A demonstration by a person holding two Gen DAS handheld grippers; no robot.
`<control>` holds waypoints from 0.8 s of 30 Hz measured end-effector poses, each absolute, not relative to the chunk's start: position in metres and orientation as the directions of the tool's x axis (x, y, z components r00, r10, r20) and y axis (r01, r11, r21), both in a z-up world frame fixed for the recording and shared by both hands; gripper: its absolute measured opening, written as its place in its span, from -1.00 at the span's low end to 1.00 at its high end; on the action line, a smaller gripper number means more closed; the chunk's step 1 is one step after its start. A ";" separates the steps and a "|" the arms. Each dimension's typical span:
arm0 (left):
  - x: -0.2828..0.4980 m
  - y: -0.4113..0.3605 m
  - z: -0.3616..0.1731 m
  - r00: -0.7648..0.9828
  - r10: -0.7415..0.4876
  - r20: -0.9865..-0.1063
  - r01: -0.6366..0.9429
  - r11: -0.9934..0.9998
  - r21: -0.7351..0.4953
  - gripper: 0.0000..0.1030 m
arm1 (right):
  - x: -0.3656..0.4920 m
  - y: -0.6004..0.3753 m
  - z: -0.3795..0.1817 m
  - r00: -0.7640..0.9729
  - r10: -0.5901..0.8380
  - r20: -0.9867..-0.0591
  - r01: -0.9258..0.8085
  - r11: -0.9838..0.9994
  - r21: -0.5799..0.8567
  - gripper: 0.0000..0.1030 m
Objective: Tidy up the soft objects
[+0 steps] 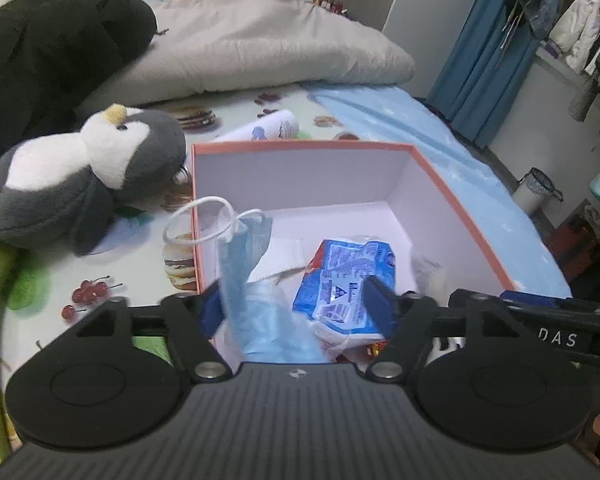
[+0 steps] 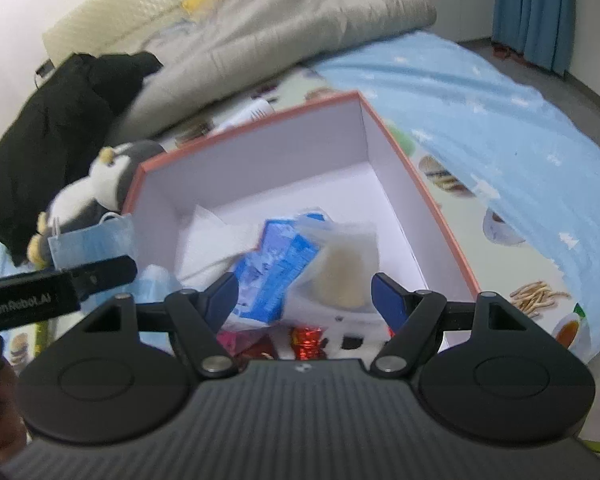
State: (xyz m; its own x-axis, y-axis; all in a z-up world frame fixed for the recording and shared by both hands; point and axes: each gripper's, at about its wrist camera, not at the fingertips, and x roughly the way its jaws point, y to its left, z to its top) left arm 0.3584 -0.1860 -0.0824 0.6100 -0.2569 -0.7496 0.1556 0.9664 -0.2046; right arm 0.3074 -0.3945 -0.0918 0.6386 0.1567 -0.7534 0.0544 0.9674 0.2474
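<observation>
An open box (image 1: 452, 200) with a salmon rim and white inside stands on the bed; it also shows in the right wrist view (image 2: 420, 184). My left gripper (image 1: 296, 300) is open above the box's near left corner, with a blue face mask (image 1: 248, 280) drooping between its fingers, ear loop over the box wall. A blue-and-white tissue pack (image 1: 344, 276) lies in the box. My right gripper (image 2: 304, 294) is open over the box, above the tissue pack (image 2: 276, 264) and a clear bag with something beige (image 2: 344, 268). A grey-and-white penguin plush (image 1: 84, 176) lies left of the box.
A grey duvet (image 1: 268, 44) and black coat (image 1: 48, 52) lie at the back of the bed. A white tube (image 1: 268, 126) lies behind the box. Red-wrapped items (image 2: 306, 338) sit at the box's near end. A bin (image 1: 534, 192) stands on the floor, right.
</observation>
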 end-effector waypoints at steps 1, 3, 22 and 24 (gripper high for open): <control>0.352 -0.183 -0.075 0.623 -0.257 -0.739 0.156 0.966 -0.204 0.64 | 0.302 -0.393 -0.086 0.648 0.154 -0.746 0.052 0.968 0.245 0.47; 0.342 -0.178 -0.063 0.644 -0.253 -0.722 0.156 0.967 -0.200 0.70 | 0.293 -0.390 -0.075 0.666 0.149 -0.731 0.049 0.969 0.242 0.47; 0.224 -0.131 0.032 0.753 -0.231 -0.617 0.171 0.973 -0.155 1.00 | 0.183 -0.358 0.008 0.809 0.086 -0.582 0.048 0.976 0.211 0.78; 0.209 -0.128 0.038 0.762 -0.236 -0.603 0.185 0.972 -0.147 1.00 | 0.169 -0.355 0.014 0.819 0.087 -0.567 0.044 0.976 0.215 0.77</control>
State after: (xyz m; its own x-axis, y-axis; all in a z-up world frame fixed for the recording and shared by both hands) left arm 0.2091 -0.1281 0.0375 0.7616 -0.2362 -0.6034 0.1849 0.9717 -0.1469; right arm 0.1686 -0.3547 0.0140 0.8193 0.0873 -0.5667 0.0445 0.9757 0.2146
